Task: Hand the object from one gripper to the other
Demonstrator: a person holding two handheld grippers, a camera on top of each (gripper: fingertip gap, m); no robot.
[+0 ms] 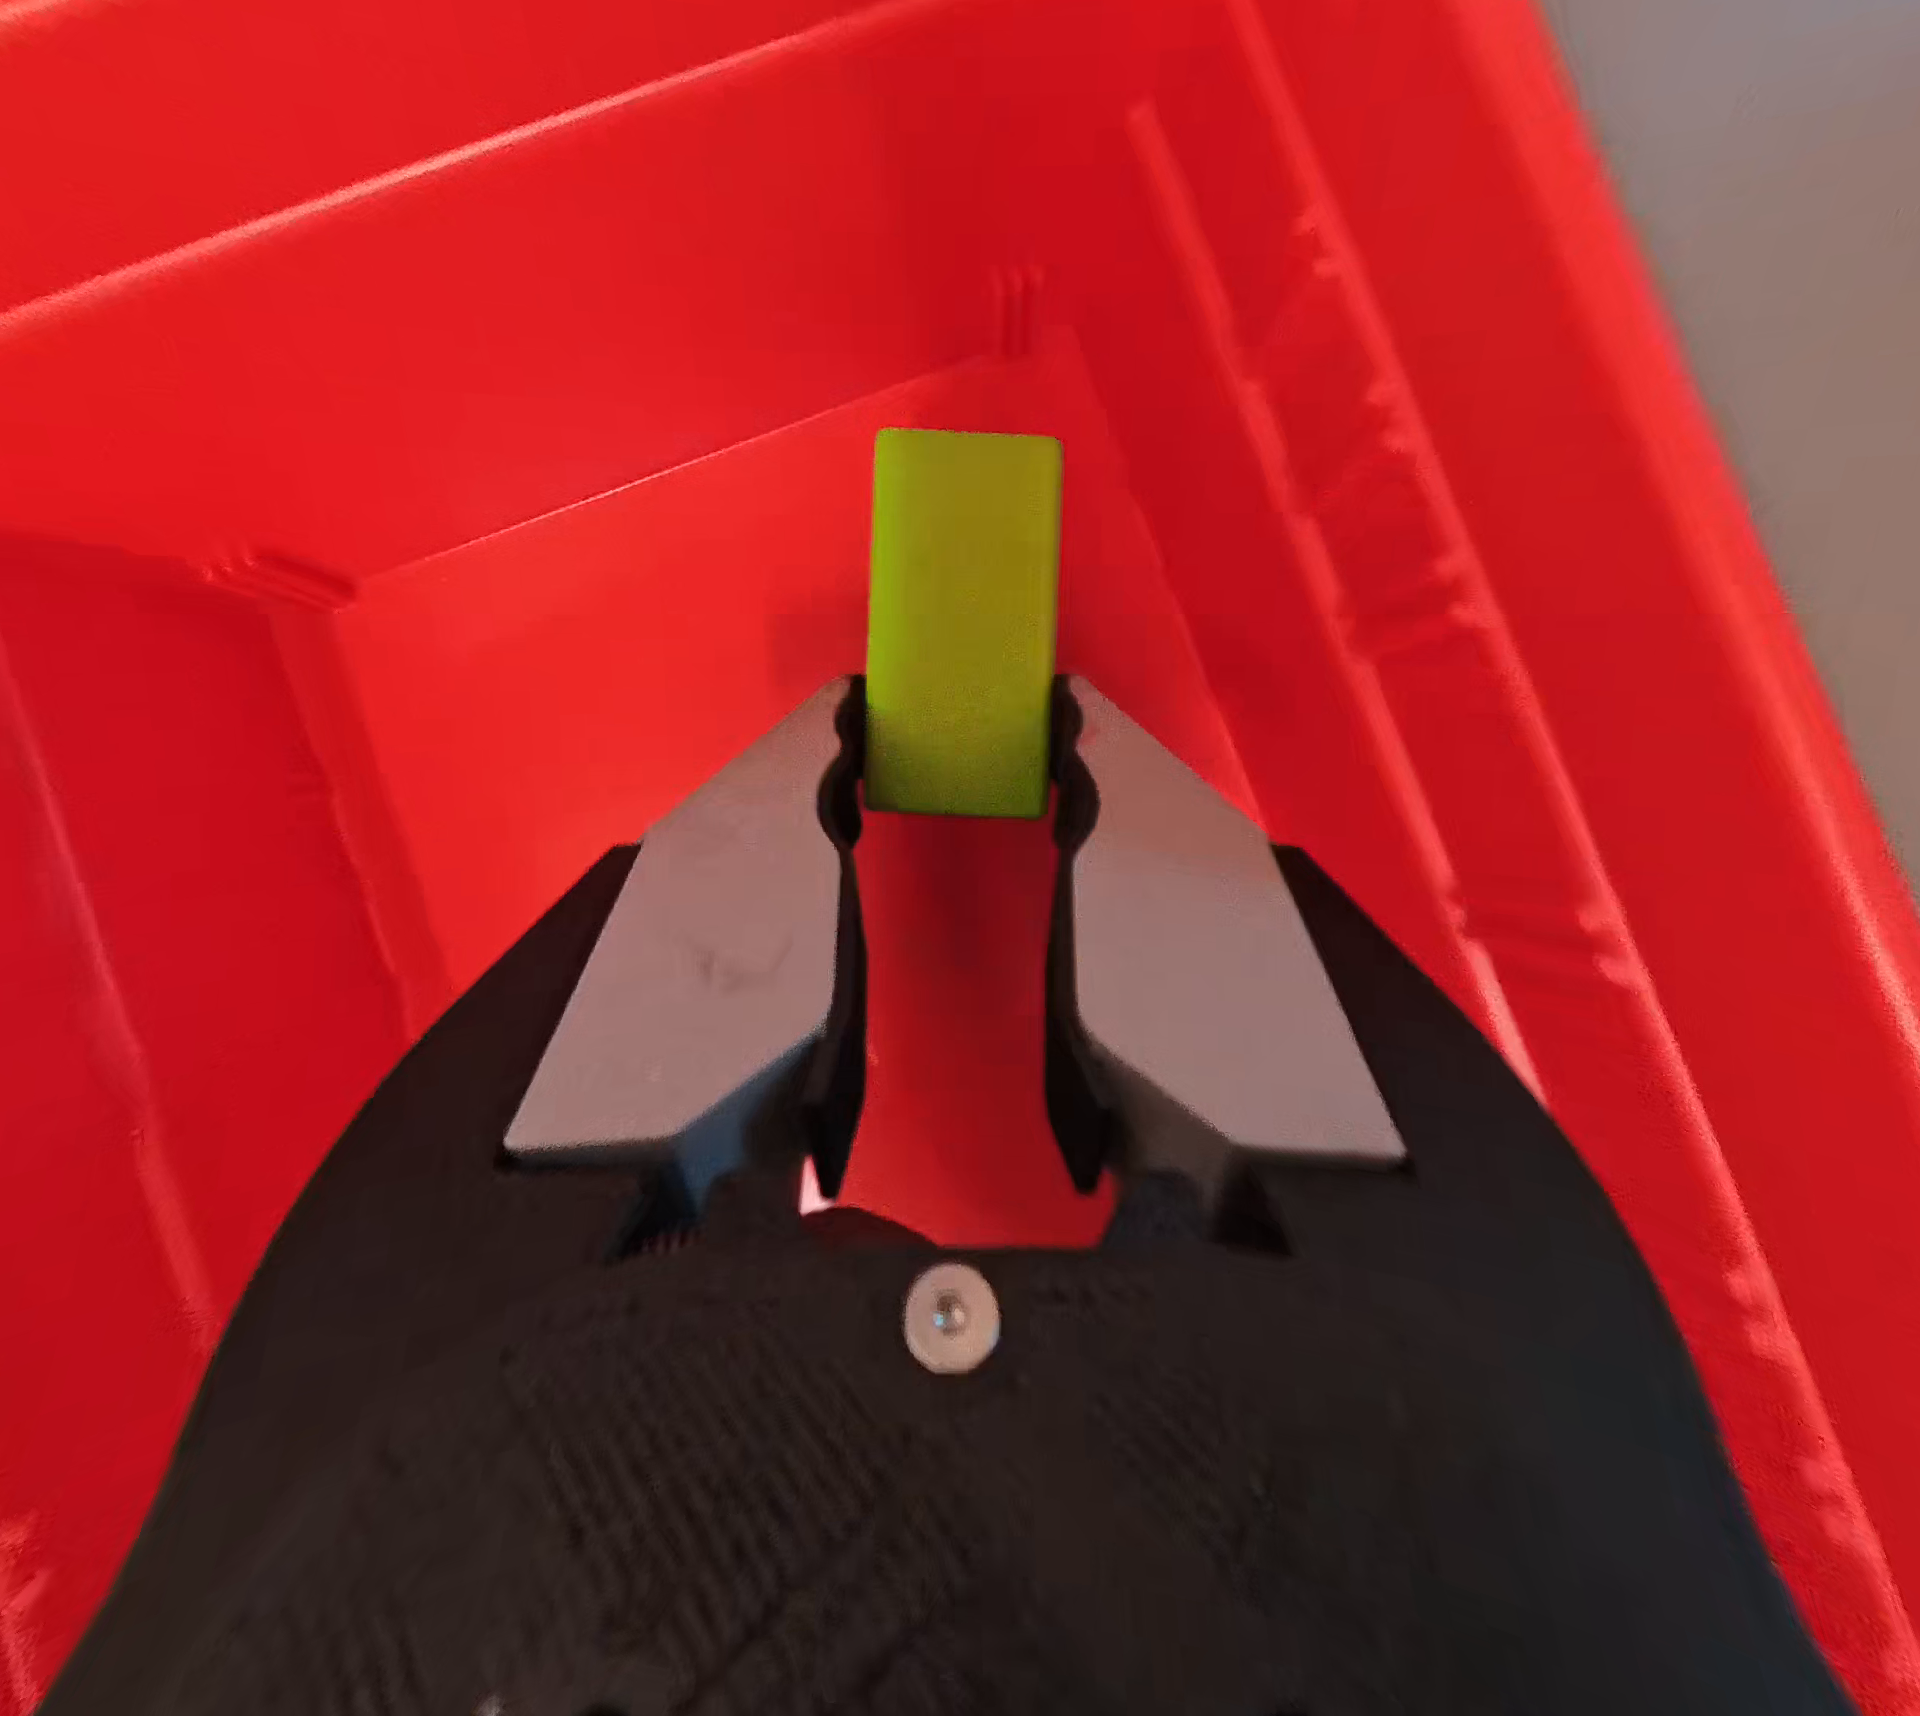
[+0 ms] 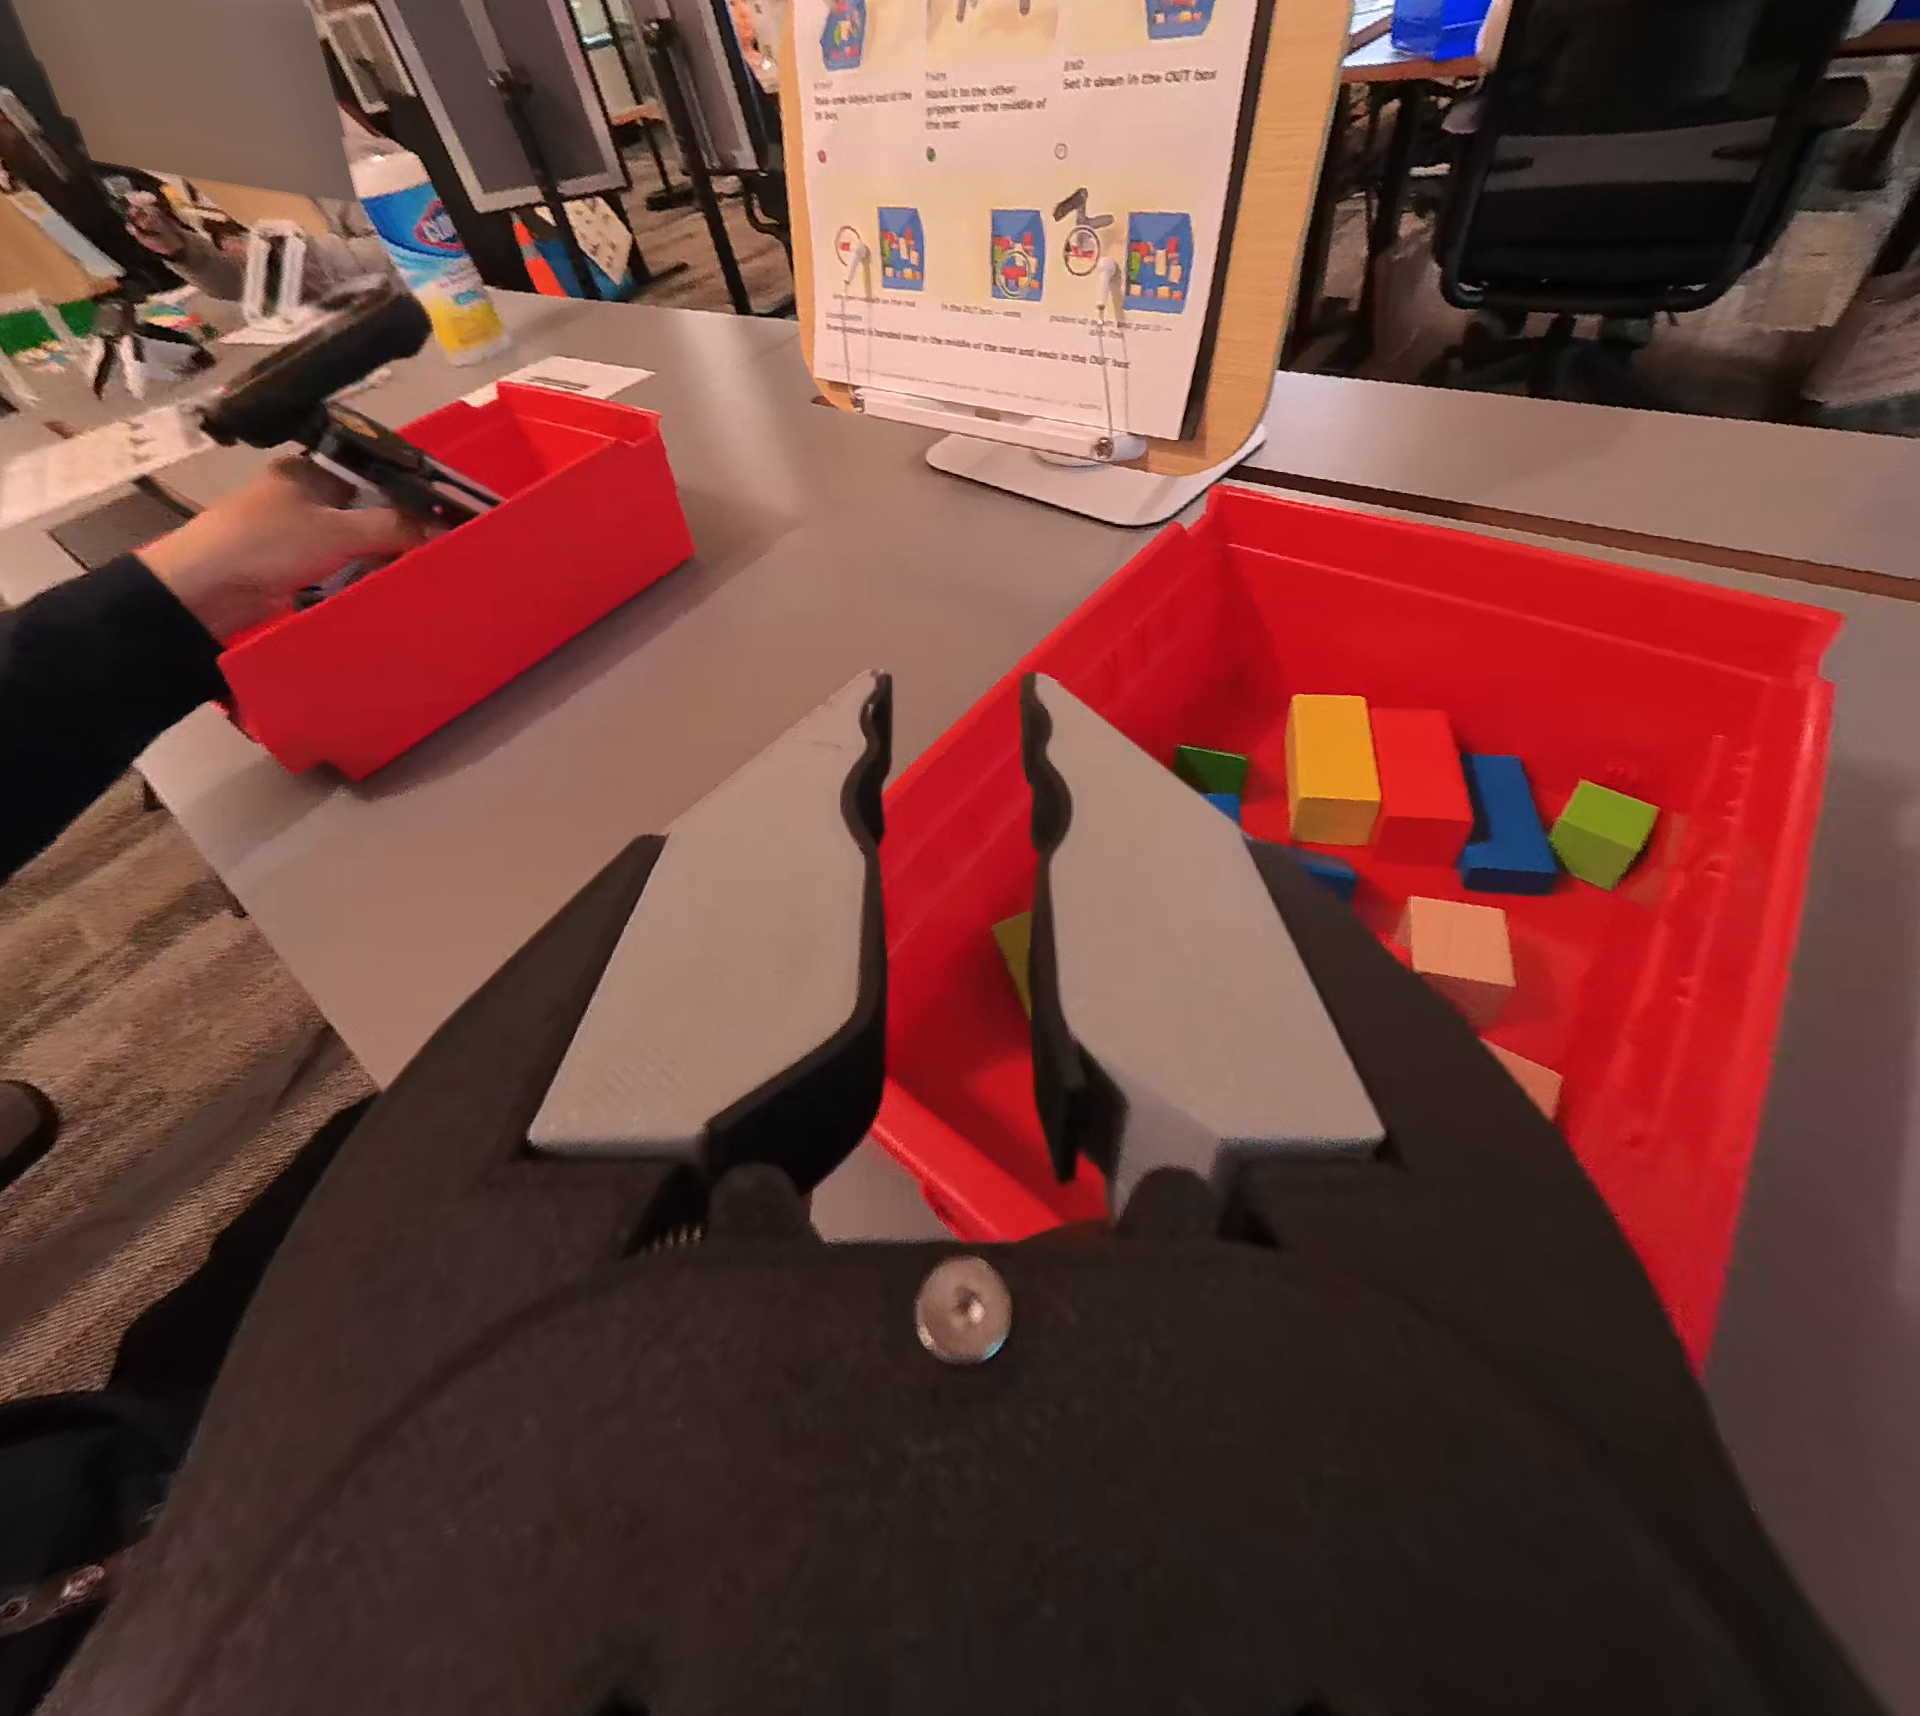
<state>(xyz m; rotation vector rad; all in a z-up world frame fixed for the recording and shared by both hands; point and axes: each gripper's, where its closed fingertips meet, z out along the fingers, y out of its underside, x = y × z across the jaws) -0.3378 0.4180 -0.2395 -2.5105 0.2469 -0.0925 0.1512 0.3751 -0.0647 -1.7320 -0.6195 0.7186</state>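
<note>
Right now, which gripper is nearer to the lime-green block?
Left. The left gripper is shut on the lime-green block, down inside the smaller red bin. The right gripper hangs open and empty across the table, above the near corner of the bin of blocks.

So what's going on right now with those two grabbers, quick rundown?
Left tool shut on lime block, down inside a red bin. Right tool open, empty, over near edge of the other red bin of blocks. Nothing in the way.

A grey table (image 2: pixel 935 627) carries two red bins (image 2: pixel 468 617) (image 2: pixel 1714 991), a sheet stand (image 2: pixel 1060 482) and a wipes canister (image 2: pixel 436 253).
</note>
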